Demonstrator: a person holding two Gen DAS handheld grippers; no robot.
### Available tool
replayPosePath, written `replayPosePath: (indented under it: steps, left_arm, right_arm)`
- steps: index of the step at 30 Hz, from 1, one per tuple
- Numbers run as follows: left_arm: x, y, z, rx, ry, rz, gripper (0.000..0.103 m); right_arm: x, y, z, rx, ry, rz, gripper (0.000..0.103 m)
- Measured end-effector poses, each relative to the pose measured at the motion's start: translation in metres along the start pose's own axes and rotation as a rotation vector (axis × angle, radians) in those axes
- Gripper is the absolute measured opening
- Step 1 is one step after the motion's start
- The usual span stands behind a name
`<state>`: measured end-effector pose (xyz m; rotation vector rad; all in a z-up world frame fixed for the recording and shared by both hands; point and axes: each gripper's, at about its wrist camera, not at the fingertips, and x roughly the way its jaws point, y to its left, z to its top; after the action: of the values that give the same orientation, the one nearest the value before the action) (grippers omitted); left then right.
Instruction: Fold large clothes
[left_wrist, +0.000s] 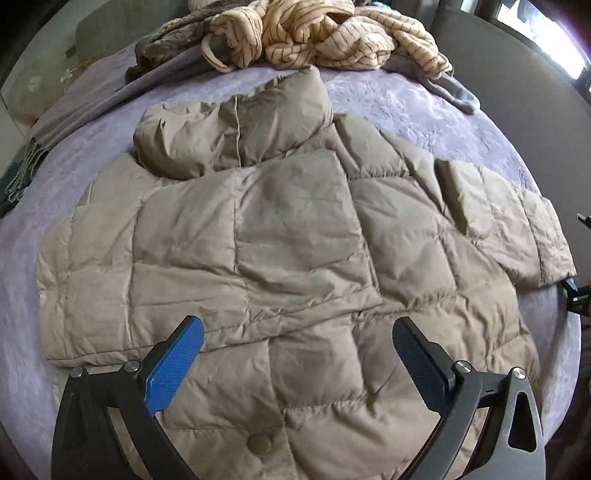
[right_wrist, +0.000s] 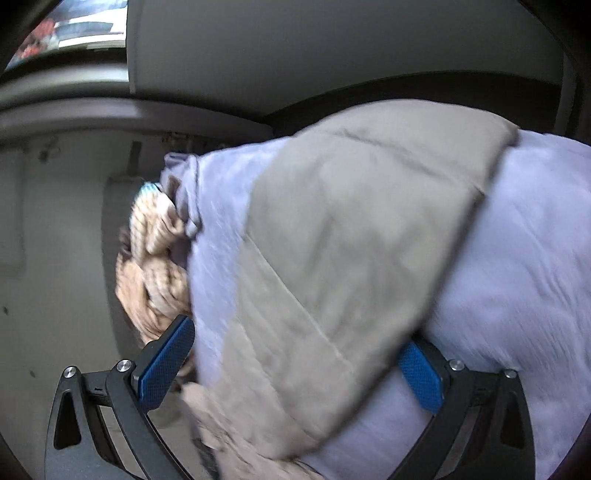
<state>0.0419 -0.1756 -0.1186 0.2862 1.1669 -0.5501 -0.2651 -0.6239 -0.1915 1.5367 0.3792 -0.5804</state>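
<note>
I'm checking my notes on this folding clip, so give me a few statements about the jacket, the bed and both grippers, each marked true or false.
1. The beige quilted puffer jacket lies spread on the lavender plush bedspread. True.
2. The left gripper is clamped on the jacket's hem. False: its jaws stand open above the jacket, gripping nothing.
3. A crumpled cream garment with dark stripes sits beyond the jacket's collar. True.
4. The jacket is bright red. False: it is beige.
5. The right gripper is open. True.
</note>
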Motion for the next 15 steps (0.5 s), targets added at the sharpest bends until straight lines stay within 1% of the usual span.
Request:
replayPosePath:
  steps: [2, 3, 4, 5, 6, 7, 8, 9, 12, 15]
  left_arm:
    - [-0.003, -0.001, 0.001, -0.011, -0.013, 0.009, 0.102]
    - [-0.004, 0.001, 0.001, -0.015, -0.017, 0.011, 0.102]
    - [-0.005, 0.002, 0.002, -0.019, -0.02, 0.014, 0.102]
    - [-0.007, 0.005, 0.002, -0.027, -0.024, 0.02, 0.102]
    - [-0.007, 0.008, 0.003, -0.032, -0.026, 0.023, 0.102]
    - [-0.008, 0.012, 0.004, -0.044, -0.03, 0.029, 0.102]
    - [-0.009, 0.016, 0.003, -0.053, -0.032, 0.032, 0.102]
    - [-0.01, 0.022, 0.003, -0.067, -0.036, 0.039, 0.102]
    - [-0.012, 0.039, 0.002, -0.09, -0.047, 0.065, 0.102]
    - [-0.012, 0.06, 0.0, -0.108, -0.054, 0.087, 0.102]
  right_arm:
    - [0.006, 0.006, 0.009, 0.016, 0.019, 0.019, 0.102]
    - [0.011, 0.009, 0.013, 0.016, 0.032, 0.011, 0.099]
    - [0.015, 0.013, 0.015, 0.014, 0.04, -0.004, 0.078]
    - [0.018, 0.016, 0.016, 0.012, 0.05, -0.017, 0.038]
    - [0.022, 0.019, 0.016, 0.01, 0.068, -0.037, 0.017]
    - [0.026, 0.025, 0.014, -0.005, 0.081, -0.054, 0.007]
    - [0.027, 0.032, 0.012, -0.031, 0.074, -0.059, 0.007]
    - [0.027, 0.044, 0.008, -0.083, 0.059, -0.077, 0.006]
    - [0.03, 0.088, -0.015, -0.285, 0.04, -0.115, 0.006]
    - [0.042, 0.141, -0.061, -0.505, 0.05, -0.107, 0.007]
